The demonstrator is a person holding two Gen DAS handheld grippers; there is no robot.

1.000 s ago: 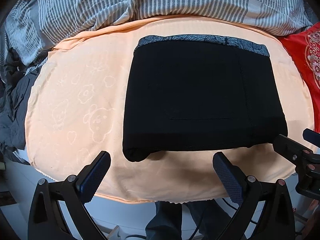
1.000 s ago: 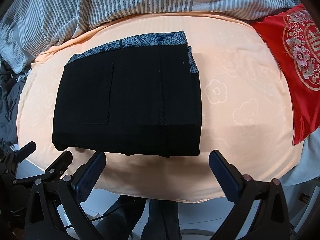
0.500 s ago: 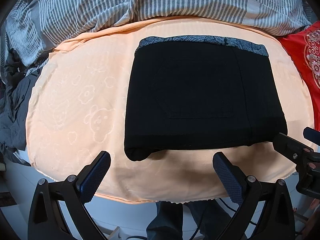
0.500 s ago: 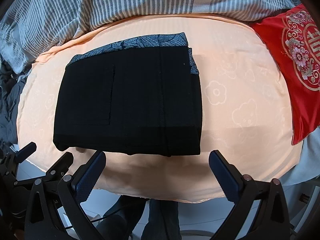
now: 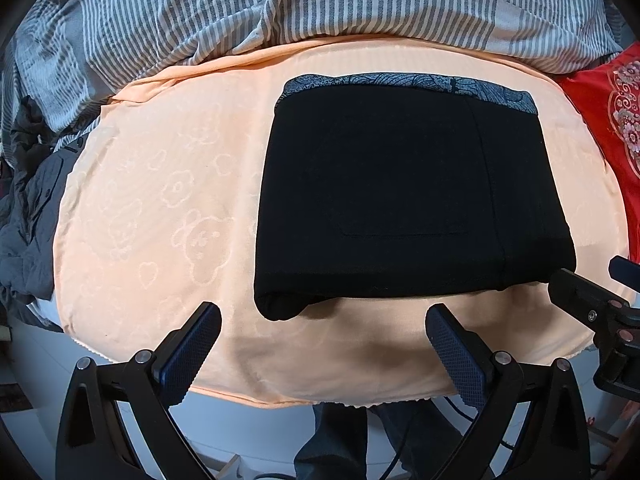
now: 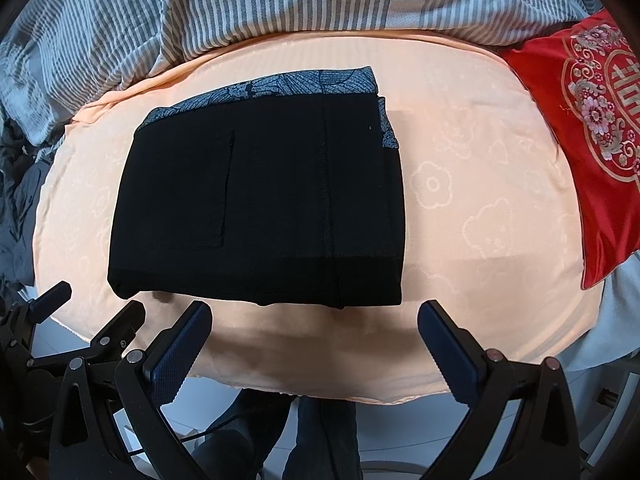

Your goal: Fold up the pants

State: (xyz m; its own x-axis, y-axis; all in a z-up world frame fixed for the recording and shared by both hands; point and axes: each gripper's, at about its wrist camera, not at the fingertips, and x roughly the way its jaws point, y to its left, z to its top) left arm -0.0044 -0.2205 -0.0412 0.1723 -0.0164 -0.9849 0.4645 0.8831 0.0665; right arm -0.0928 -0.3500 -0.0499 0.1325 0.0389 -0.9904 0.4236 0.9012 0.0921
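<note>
The black pants lie folded into a flat rectangle on the peach sheet, with a grey patterned waistband along the far edge. They also show in the right wrist view. My left gripper is open and empty, held back from the pants' near edge. My right gripper is open and empty, also just short of the near edge. The right gripper's fingers show at the right edge of the left wrist view. The left gripper's fingers show at the lower left of the right wrist view.
A grey striped duvet is bunched along the far side. A red embroidered cushion lies at the right. Dark grey clothing is heaped at the left. The bed's near edge drops to the floor below the grippers.
Both views have drifted slightly back and up from the pants. The pants lie still and both grippers stay open.
</note>
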